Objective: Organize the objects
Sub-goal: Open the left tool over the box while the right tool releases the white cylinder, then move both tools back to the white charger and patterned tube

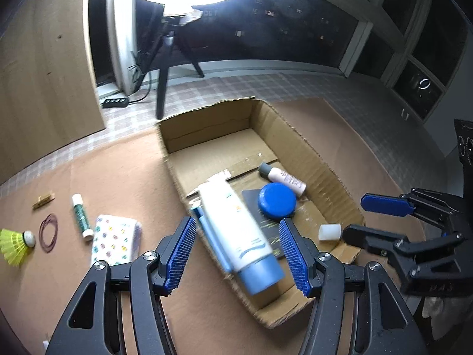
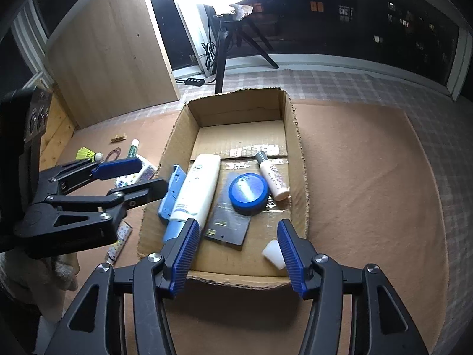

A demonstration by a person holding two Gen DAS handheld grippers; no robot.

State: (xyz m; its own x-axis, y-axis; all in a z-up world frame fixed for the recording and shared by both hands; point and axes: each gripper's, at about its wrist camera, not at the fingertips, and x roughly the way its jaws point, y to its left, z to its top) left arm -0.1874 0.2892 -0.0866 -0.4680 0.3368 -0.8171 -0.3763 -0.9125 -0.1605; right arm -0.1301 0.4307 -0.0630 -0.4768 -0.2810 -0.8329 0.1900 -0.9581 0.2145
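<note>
An open cardboard box lies on the brown mat. In it lie a white tube with a blue cap, a blue flat item beside the tube, a blue round tin on a dark card, a small pale bottle and a white cap. My left gripper is open above the tube, not touching it. My right gripper is open and empty over the box's near end.
Left of the box on the mat lie a patterned tissue pack, a green glue stick, a red rubber band, a yellow shuttlecock and a wooden clip. A tripod with a ring light stands behind the box.
</note>
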